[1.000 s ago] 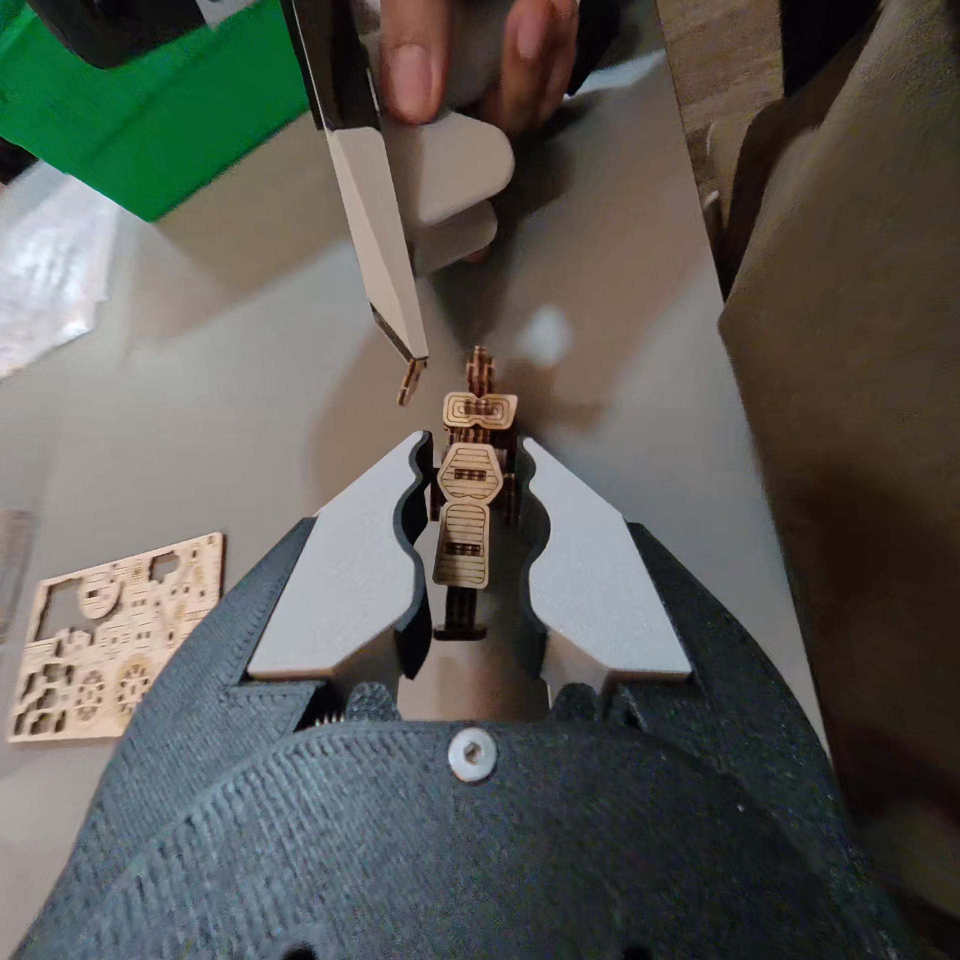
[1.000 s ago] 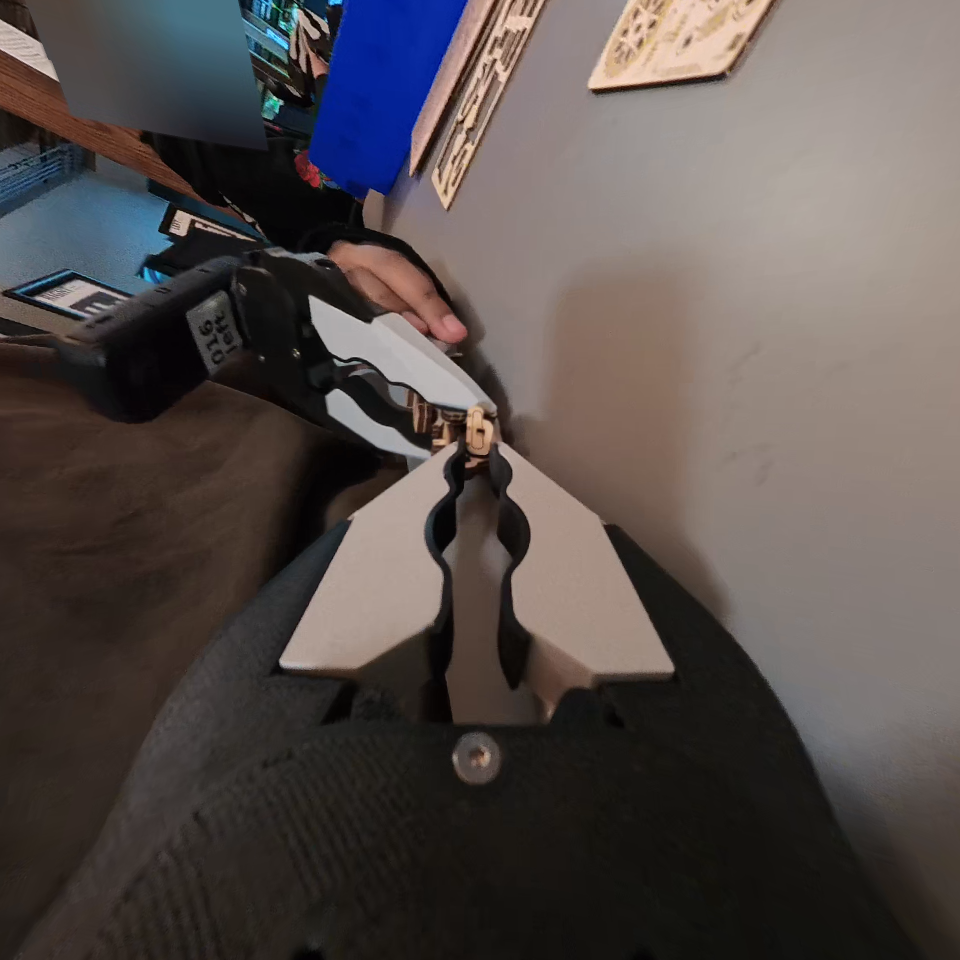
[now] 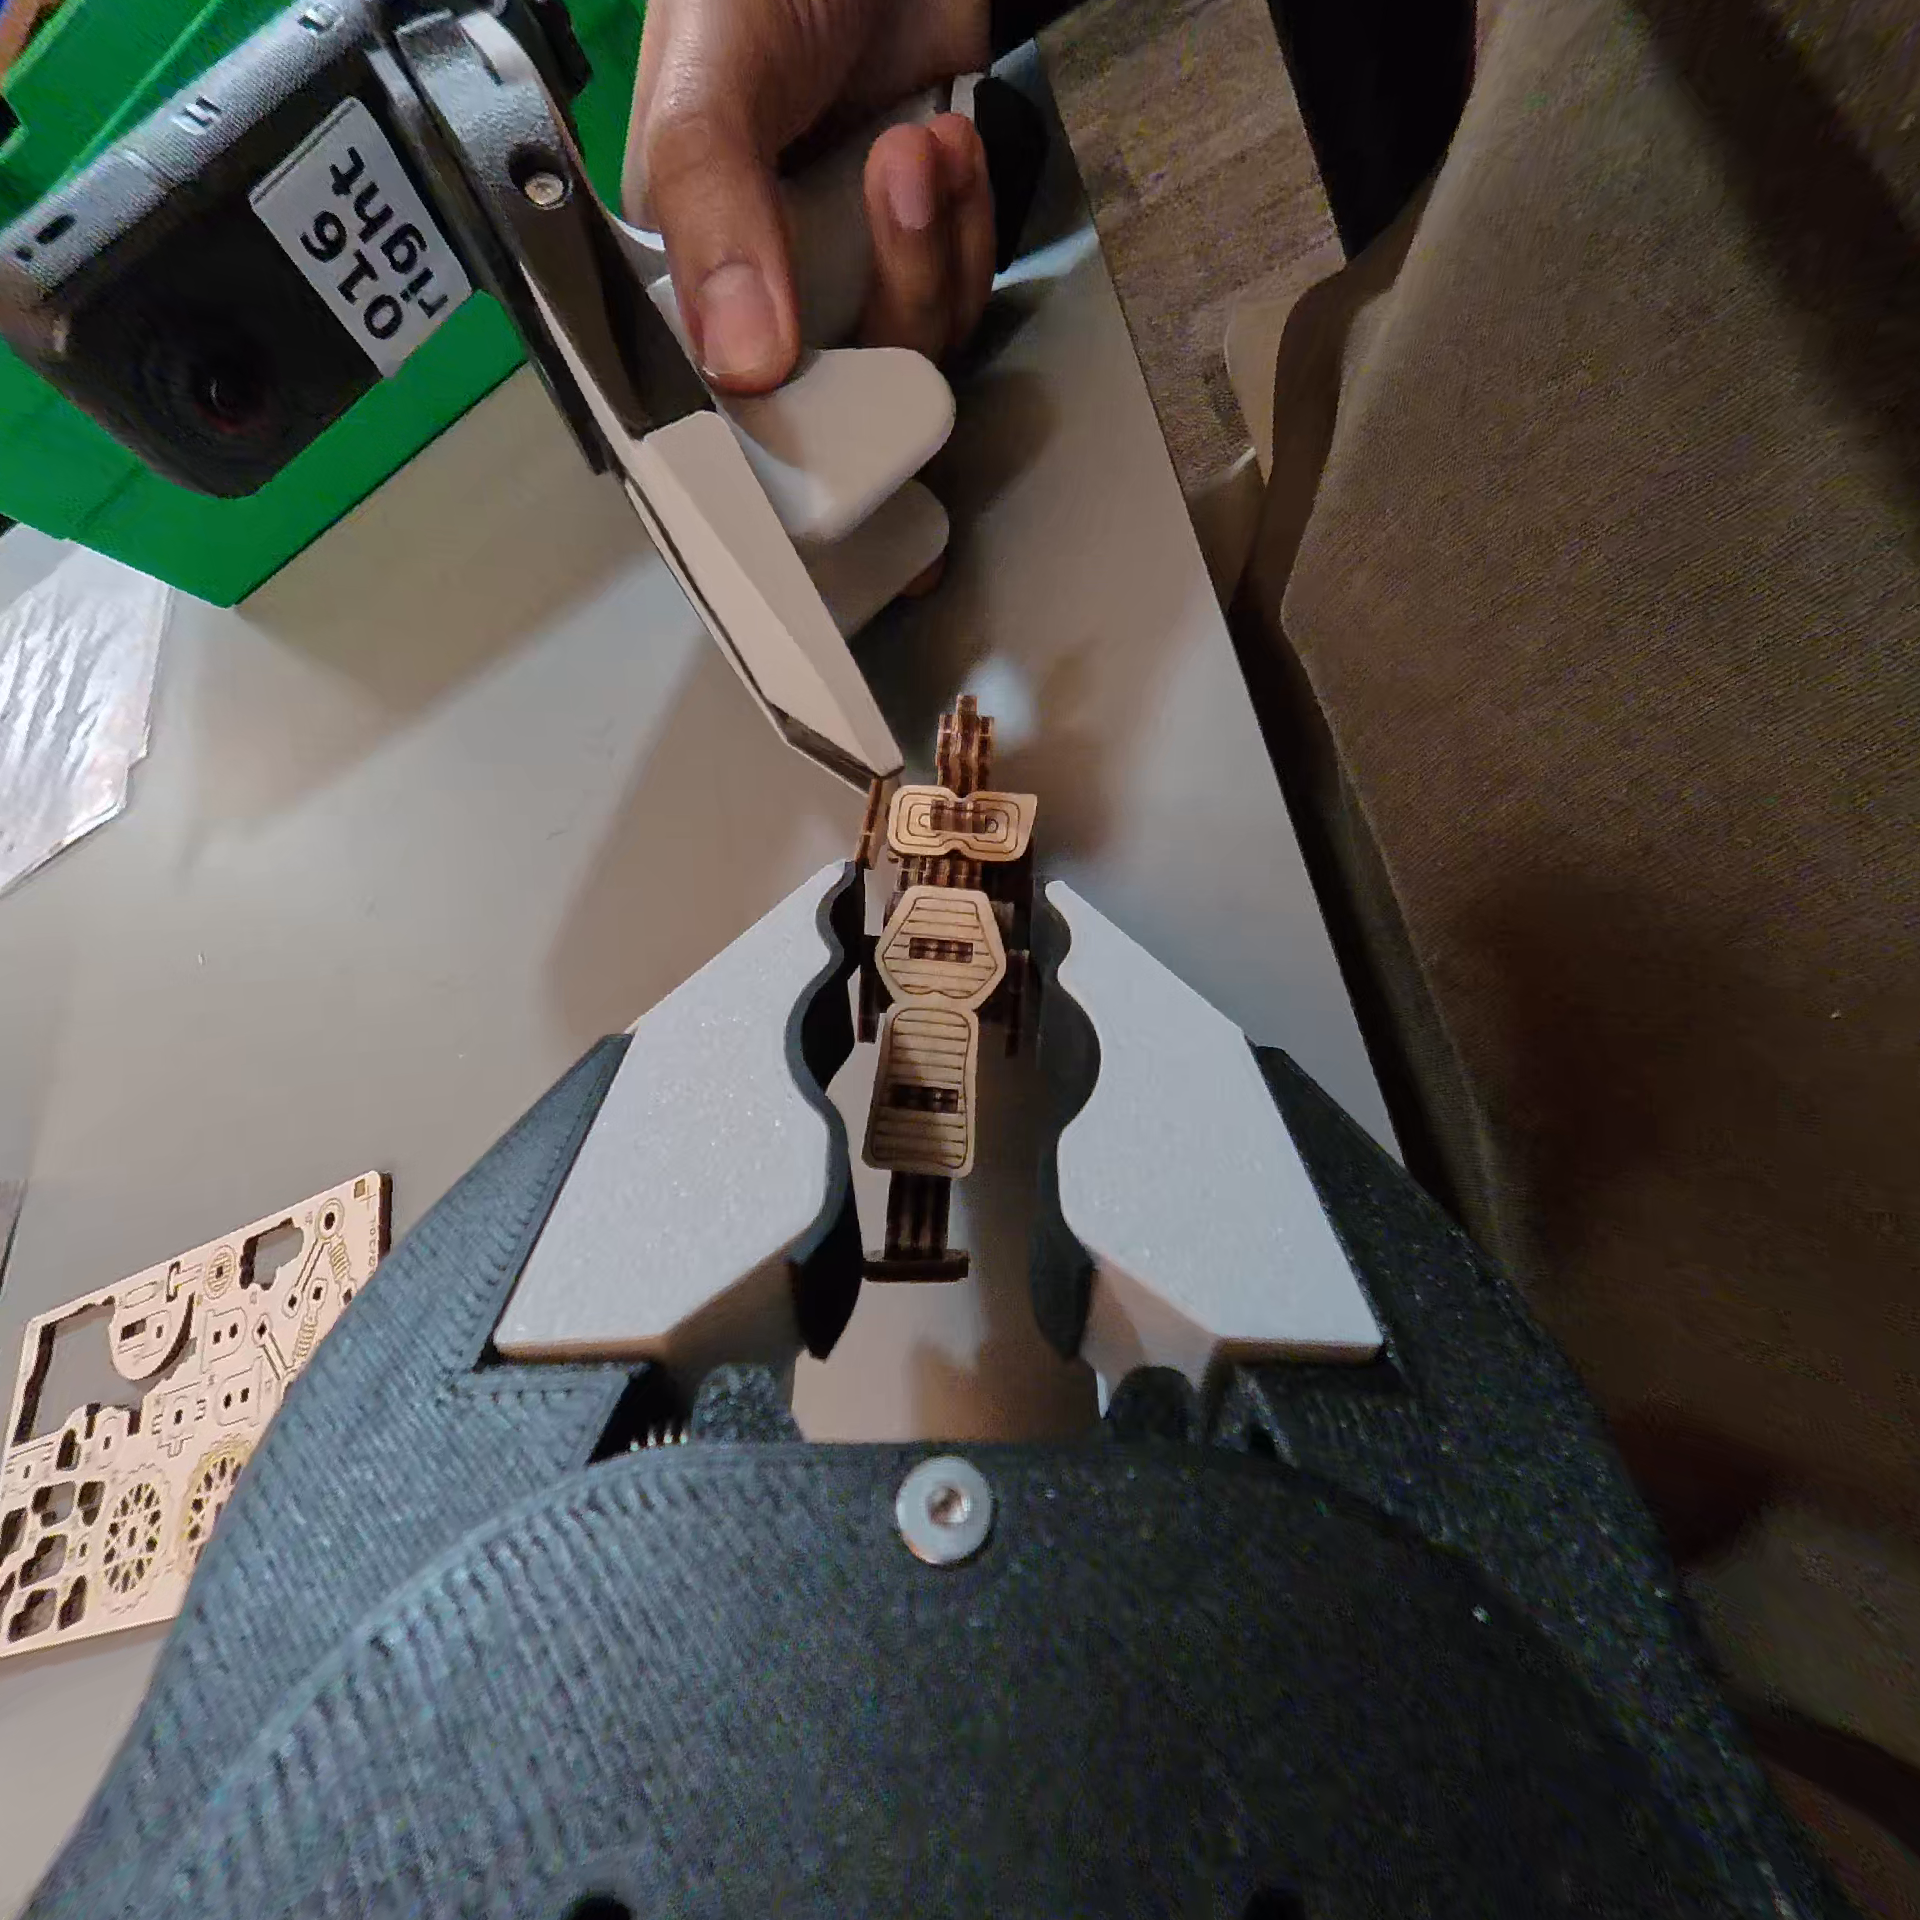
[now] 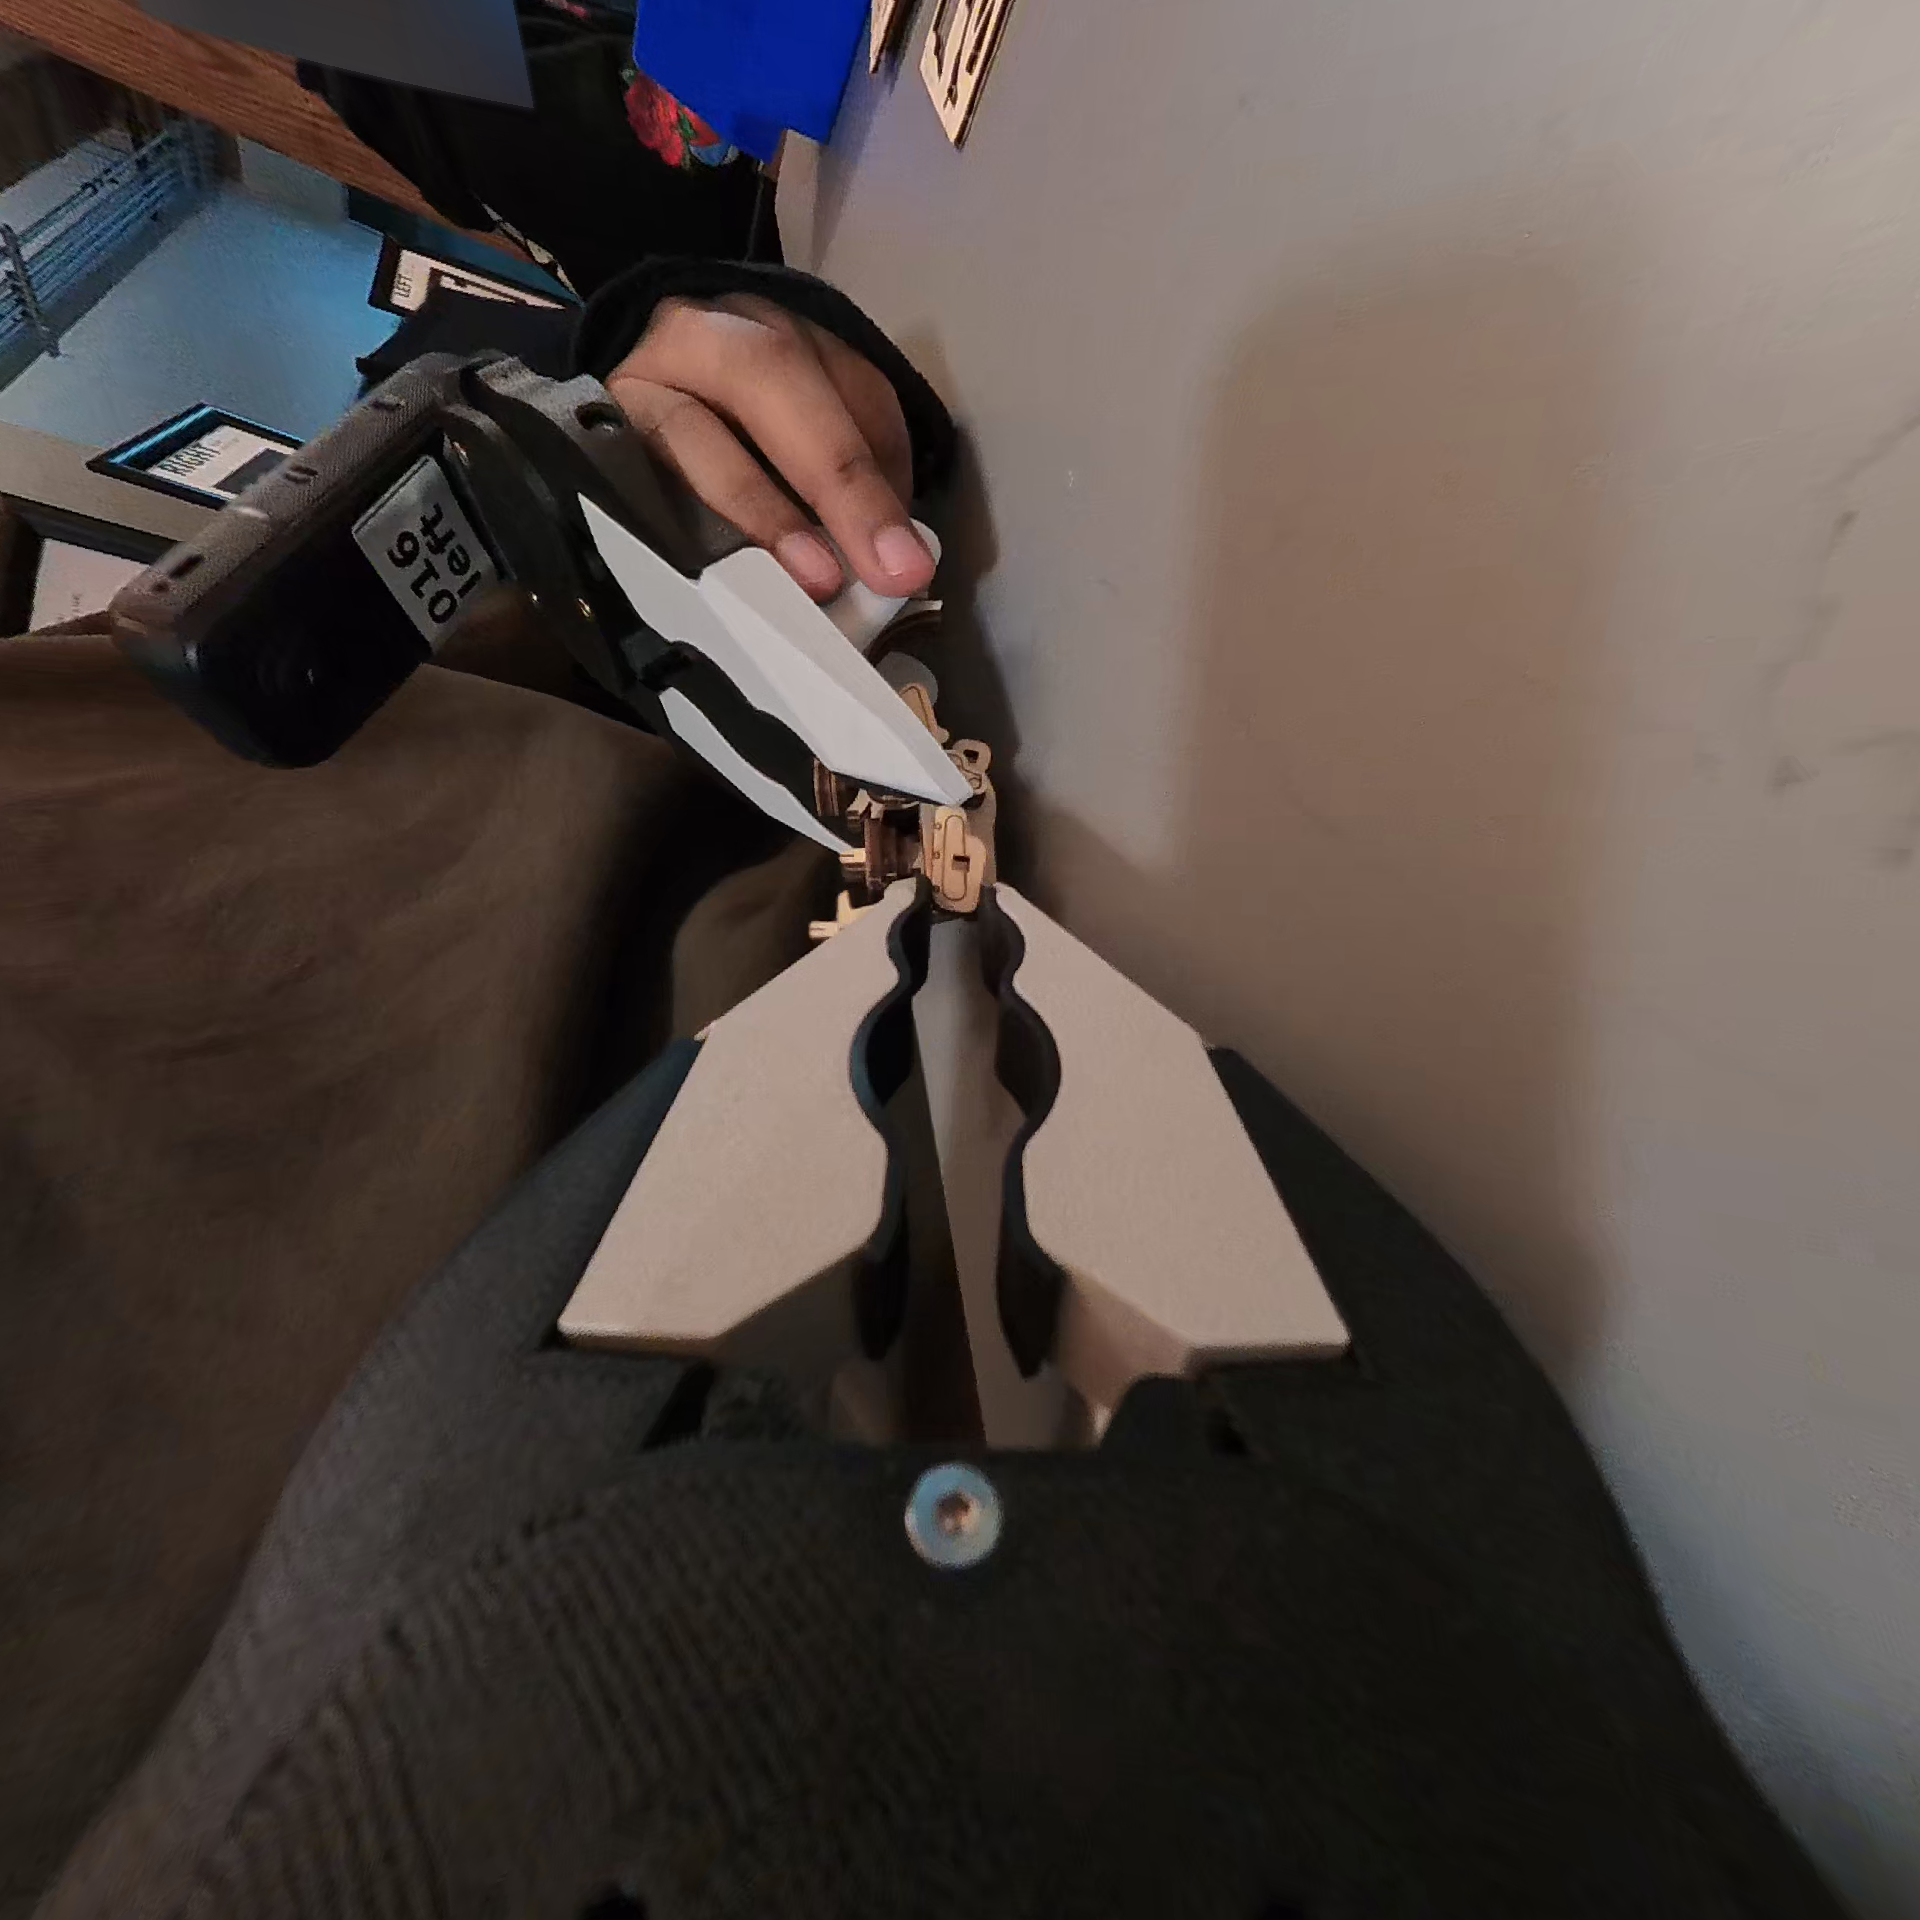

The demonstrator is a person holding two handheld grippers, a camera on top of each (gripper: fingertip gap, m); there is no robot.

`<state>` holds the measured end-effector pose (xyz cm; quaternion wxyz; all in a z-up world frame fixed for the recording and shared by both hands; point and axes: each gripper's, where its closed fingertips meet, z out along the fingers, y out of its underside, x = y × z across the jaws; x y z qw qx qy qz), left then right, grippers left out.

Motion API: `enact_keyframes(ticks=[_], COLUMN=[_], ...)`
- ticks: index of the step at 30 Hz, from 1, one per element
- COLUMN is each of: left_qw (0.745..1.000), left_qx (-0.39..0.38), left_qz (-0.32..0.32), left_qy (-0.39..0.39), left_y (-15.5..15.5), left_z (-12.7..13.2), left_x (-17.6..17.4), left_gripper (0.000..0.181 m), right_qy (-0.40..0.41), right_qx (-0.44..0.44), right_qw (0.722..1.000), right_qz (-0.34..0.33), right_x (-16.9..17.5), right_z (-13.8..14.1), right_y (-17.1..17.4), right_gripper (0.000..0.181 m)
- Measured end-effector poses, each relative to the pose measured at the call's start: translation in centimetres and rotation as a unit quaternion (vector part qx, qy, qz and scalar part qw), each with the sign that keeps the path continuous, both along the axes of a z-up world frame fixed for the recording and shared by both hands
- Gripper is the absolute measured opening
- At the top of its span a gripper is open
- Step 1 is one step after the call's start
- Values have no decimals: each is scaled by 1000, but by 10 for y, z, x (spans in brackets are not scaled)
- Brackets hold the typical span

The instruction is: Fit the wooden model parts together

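In the left wrist view my left gripper point(image 3: 951, 894) is shut on the wooden model point(image 3: 930, 1039), a narrow engraved body with dark side parts, and holds it above the grey table point(image 3: 416, 935). My right gripper point(image 3: 871, 777) comes in from the upper left, shut on a small wooden piece point(image 3: 869, 831) that touches the model's left front corner. In the right wrist view my right gripper point(image 4: 954, 902) pinches that small piece point(image 4: 956, 868) at its tips, against the model point(image 4: 883, 842) held in the left gripper point(image 4: 904, 821).
A sheet of wooden parts point(image 3: 177, 1403) lies at the left on the table, with a green box point(image 3: 260, 499) and clear foil point(image 3: 62, 727) behind it. Brown fabric point(image 3: 1610, 831) runs along the table's right edge. A blue box point(image 4: 748, 62) and another parts sheet point(image 4: 961, 73) lie farther off. Only a small space, under 4 cm, lies between the two pairs of fingers.
My right gripper has moved down and right with the small piece, from apart at the model's upper left to touching its left front corner. The left gripper holds still.
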<state>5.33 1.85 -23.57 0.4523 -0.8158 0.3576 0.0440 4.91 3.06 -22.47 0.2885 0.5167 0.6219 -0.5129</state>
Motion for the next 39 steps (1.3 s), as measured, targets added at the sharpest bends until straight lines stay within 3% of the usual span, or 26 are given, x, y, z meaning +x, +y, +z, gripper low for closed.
enact_keyframes(ticks=[18, 28, 39], left_qw=[1000, 1000, 1000], left_qx=[-2, -5, -12], left_qz=[4, 24, 25], left_qy=[-2, -10, -9], left_y=[3, 3, 1], left_z=[0, 0, -2], left_x=[1, -7, -9], left_gripper=[31, 46, 42], right_qy=[-3, 7, 18], right_qx=[-2, 11, 21], right_qw=[1000, 1000, 1000], right_qz=[-4, -15, -14], right_x=[-1, -5, -5], right_z=[0, -1, 1], right_y=[-1, 2, -5], right_gripper=[7, 7, 7])
